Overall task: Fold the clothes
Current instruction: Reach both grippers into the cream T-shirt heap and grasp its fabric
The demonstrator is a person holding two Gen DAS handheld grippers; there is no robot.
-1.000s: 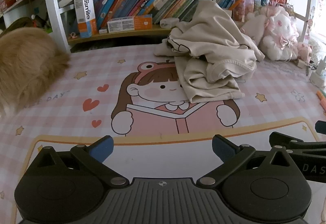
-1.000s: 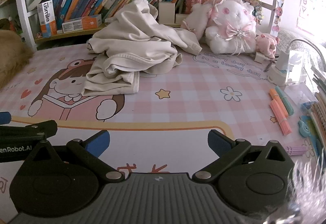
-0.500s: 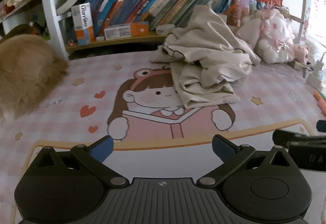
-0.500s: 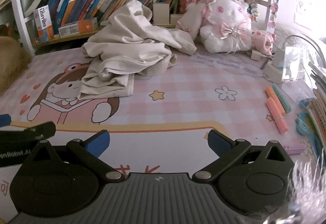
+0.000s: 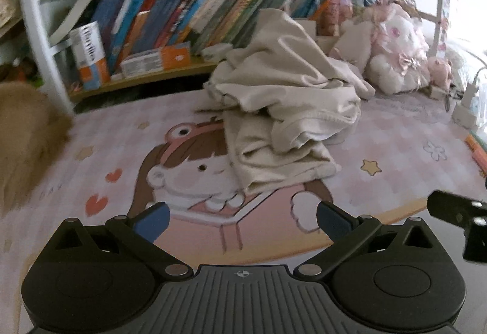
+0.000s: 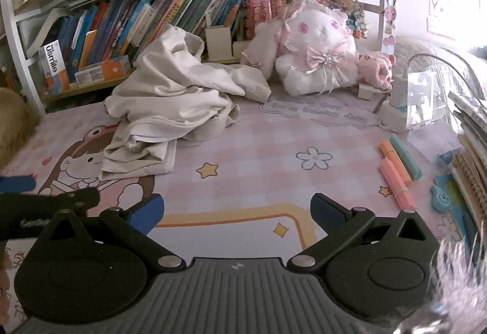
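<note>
Cream-coloured clothes lie in a crumpled heap on the far middle of the surface, which is covered by a pink checked mat printed with a cartoon girl reading a book. The near edge of the heap covers part of the girl's head. The far side of the heap rises against a row of books on a low shelf.

In the left wrist view, the left tongs sit near the camera with the two blue-tipped fingers spread wide apart and nothing between them. They are over the printed book, near the heap but apart from it. A black part of the other tool shows at the right edge.

In the right wrist view, the right tongs are likewise wide open and hold nothing, over the orange border line of the mat, with the clothes far and to the left. A white and pink plush rabbit sits just right of the heap, against the shelf. Orange and teal highlighter pens lie on the right of the surface. A tan furry shape fills the left edge of the left view.
</note>
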